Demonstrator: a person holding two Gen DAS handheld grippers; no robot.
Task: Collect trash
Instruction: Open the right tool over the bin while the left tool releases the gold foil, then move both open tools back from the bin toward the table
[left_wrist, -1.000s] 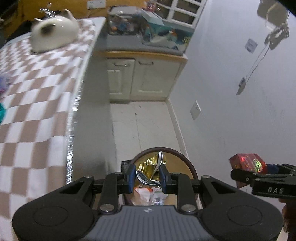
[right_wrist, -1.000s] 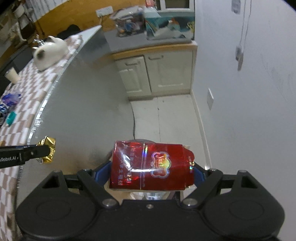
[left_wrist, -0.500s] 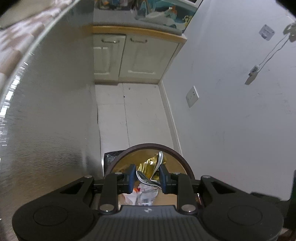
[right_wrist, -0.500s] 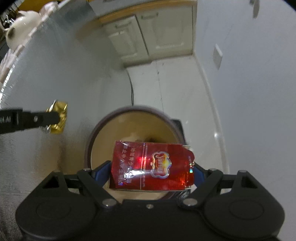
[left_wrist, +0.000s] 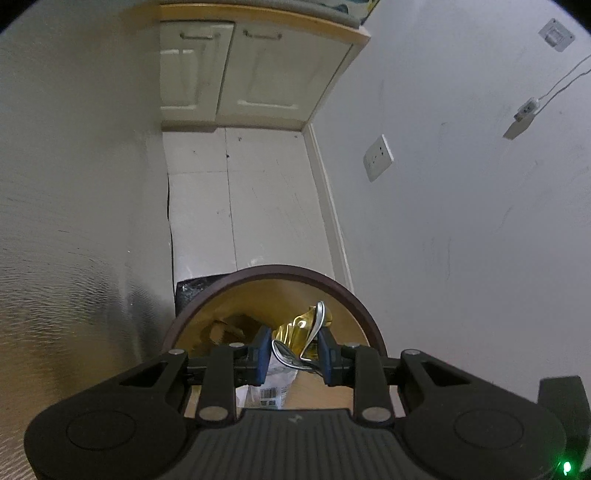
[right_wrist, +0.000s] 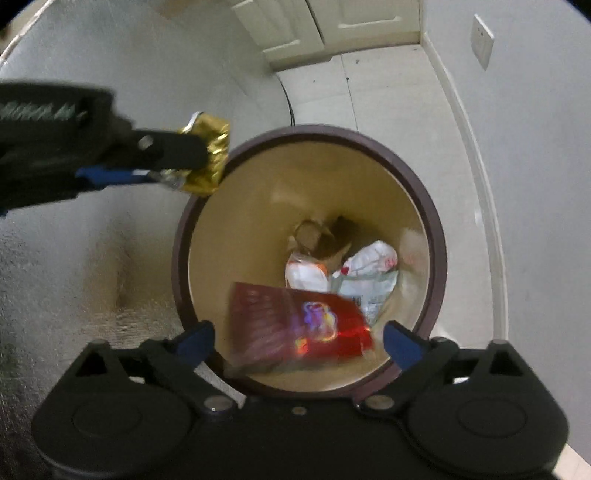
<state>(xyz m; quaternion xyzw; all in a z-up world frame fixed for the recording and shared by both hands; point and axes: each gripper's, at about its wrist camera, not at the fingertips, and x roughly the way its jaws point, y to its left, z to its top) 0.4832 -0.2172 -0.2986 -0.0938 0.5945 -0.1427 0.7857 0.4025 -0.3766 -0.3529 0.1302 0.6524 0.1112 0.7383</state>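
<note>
A round bin (right_wrist: 428, 229) with a dark rim and tan inside stands on the floor below both grippers. My right gripper (right_wrist: 299, 338) is above it with its jaws opening; the red packet (right_wrist: 299, 325) is blurred between them, free of the blue pads and dropping into the bin. My left gripper (left_wrist: 294, 350) is shut on a crumpled gold foil wrapper (left_wrist: 295, 332) over the bin's rim (left_wrist: 229, 288). From the right wrist view that gold wrapper (right_wrist: 208, 155) hangs at the bin's left edge. White wrappers (right_wrist: 365, 273) lie at the bottom.
A silvery textured wall (left_wrist: 74, 221) rises close on the left of the bin. A white wall (left_wrist: 461, 221) with a socket (left_wrist: 377, 158) stands on the right. Cream cabinet doors (left_wrist: 229, 70) close the far end of the tiled floor (left_wrist: 240, 206).
Both grippers came down over the bin. The right jaws spread and let go of the red packet, which now falls. The left gripper still holds the gold wrapper.
</note>
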